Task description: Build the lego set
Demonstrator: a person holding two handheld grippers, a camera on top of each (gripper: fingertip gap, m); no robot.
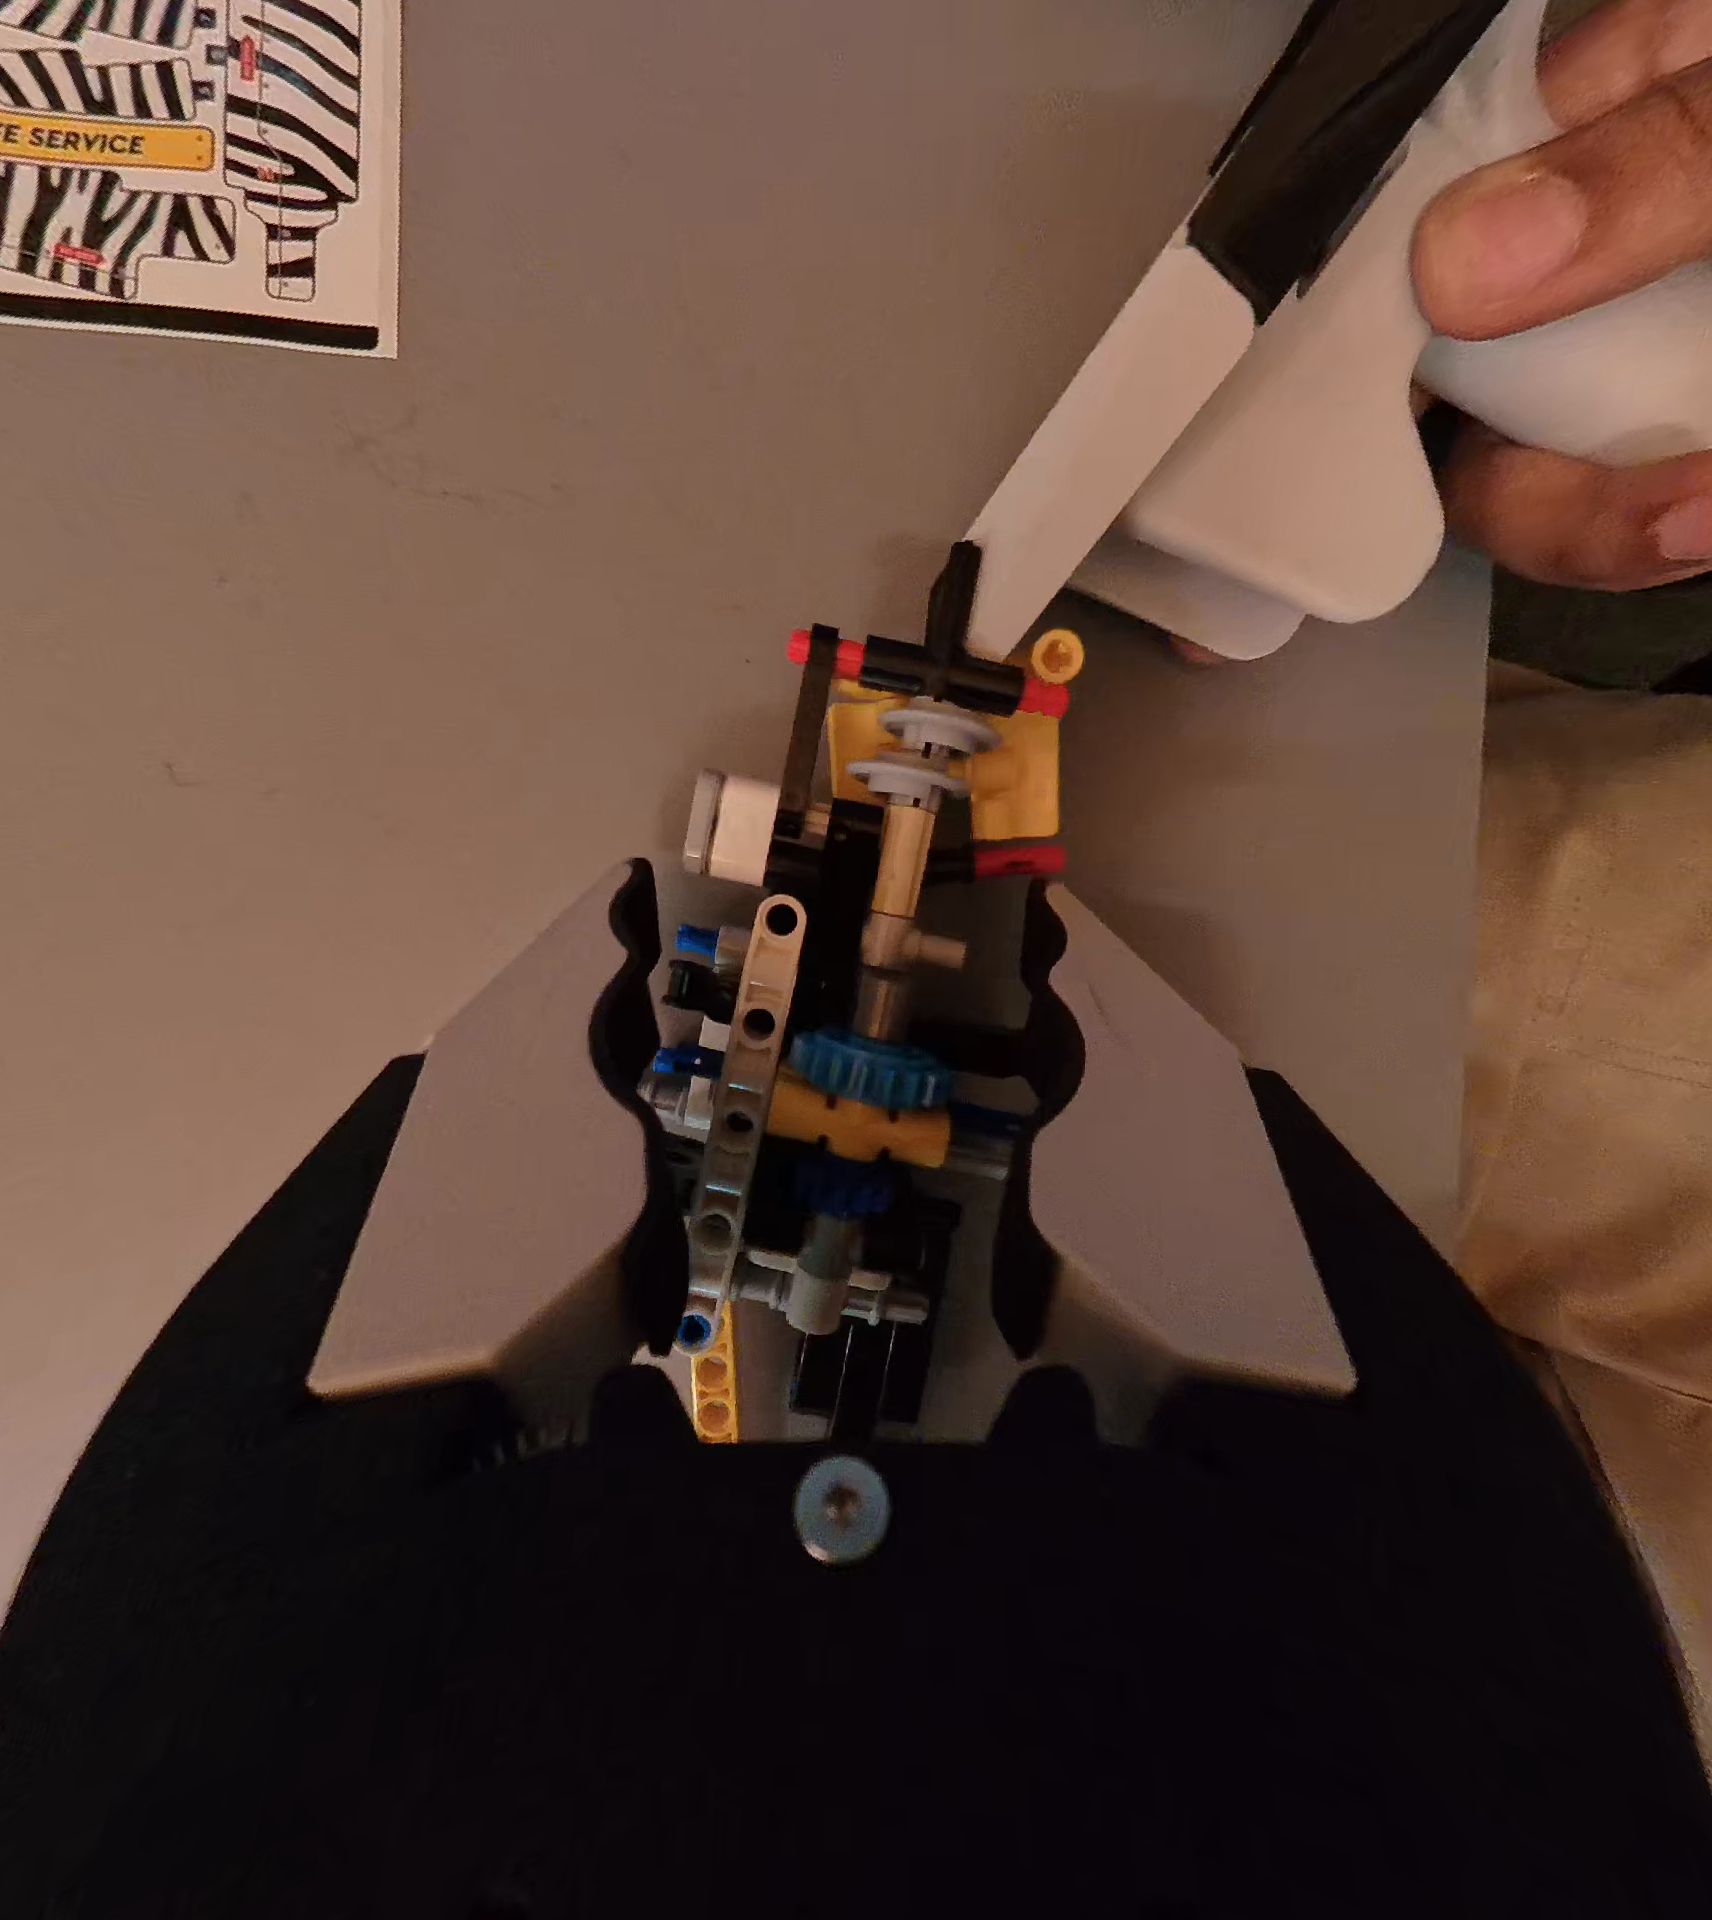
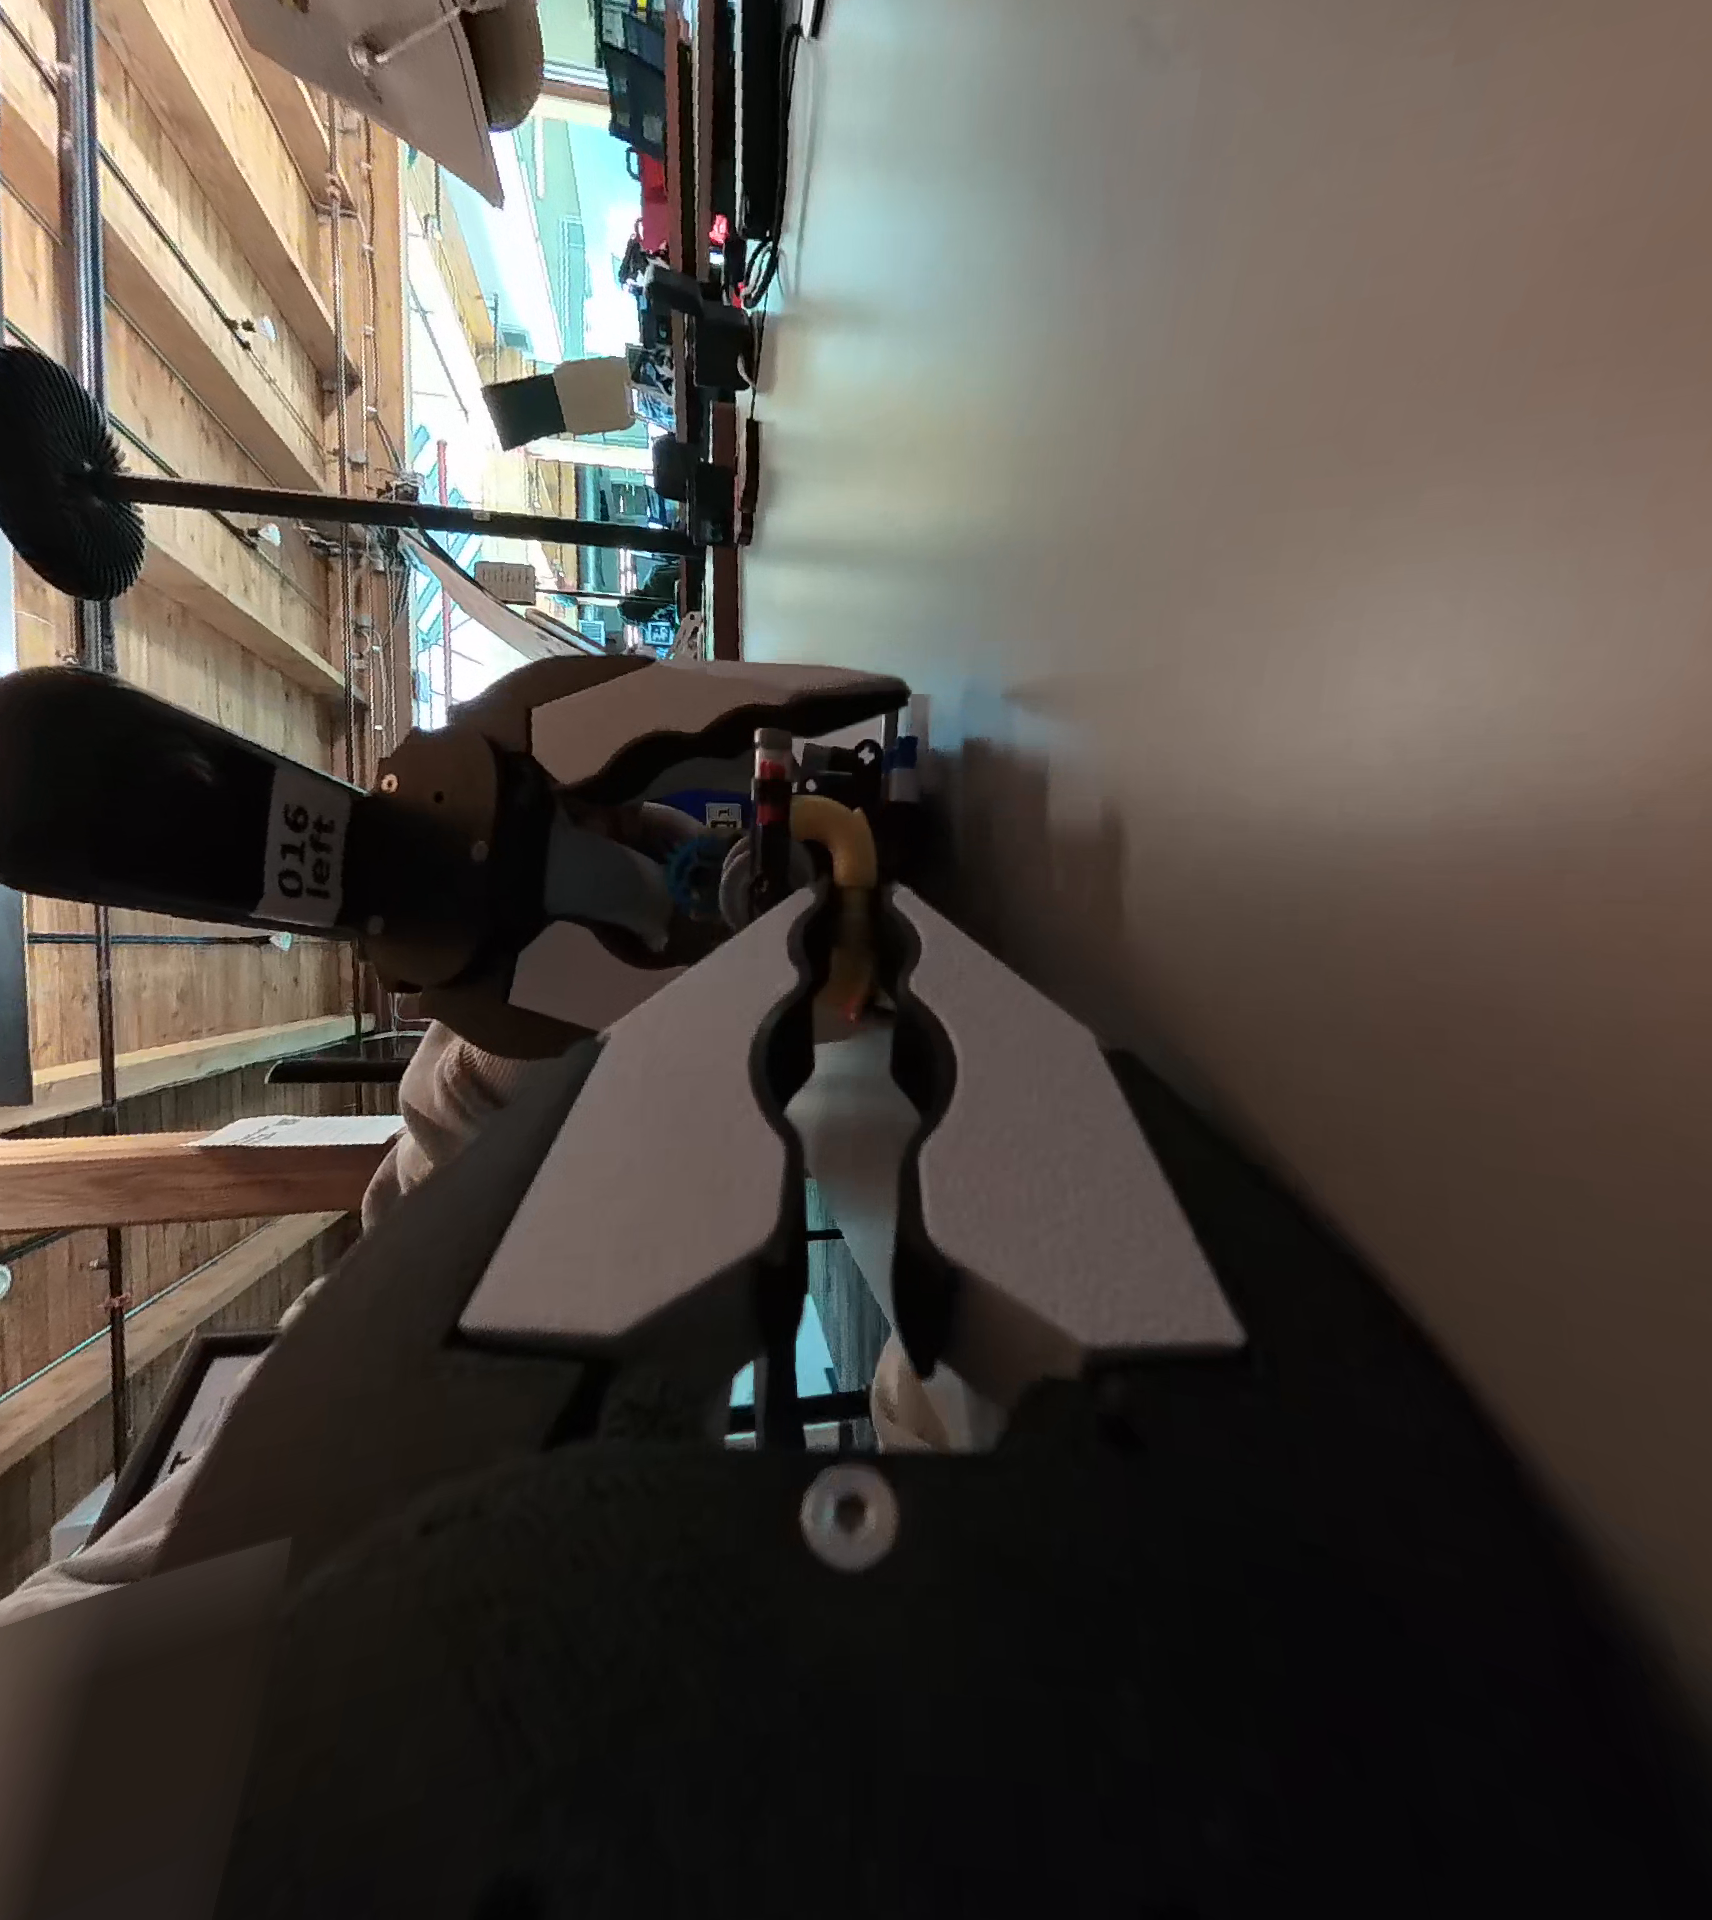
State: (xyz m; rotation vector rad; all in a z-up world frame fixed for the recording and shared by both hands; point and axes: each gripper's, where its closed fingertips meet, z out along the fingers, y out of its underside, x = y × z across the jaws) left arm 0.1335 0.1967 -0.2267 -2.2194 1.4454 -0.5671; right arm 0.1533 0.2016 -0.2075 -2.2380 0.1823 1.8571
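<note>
- My left gripper (image 1: 836,1049) has its jaws part-way spread and clamped on the sides of the half-built lego model (image 1: 862,997), a narrow assembly of grey beams, black frames, blue gears and yellow blocks that fills the gap between the two grey fingers (image 1: 519,1122).
- The lego model juts forward past the fingertips over the plain grey surface (image 1: 571,571), with a black cross-axle with red ends (image 1: 925,670) at its far end.
- My right gripper (image 2: 847,904) comes in from the right edge of the surface; in the left wrist view its white tip touches the model's far end beside the cross-axle and a curved yellow piece (image 1: 1023,769).
- From the right wrist view its jaws are nearly pressed together, pinching that curved yellow piece (image 2: 847,862) at the tips.
- A bare hand (image 1: 1652,270) grips the right gripper's white body.
- A zebra-striped sticker sheet (image 1: 145,156) lies flat at the far left corner of the surface, well apart from the model.
</note>
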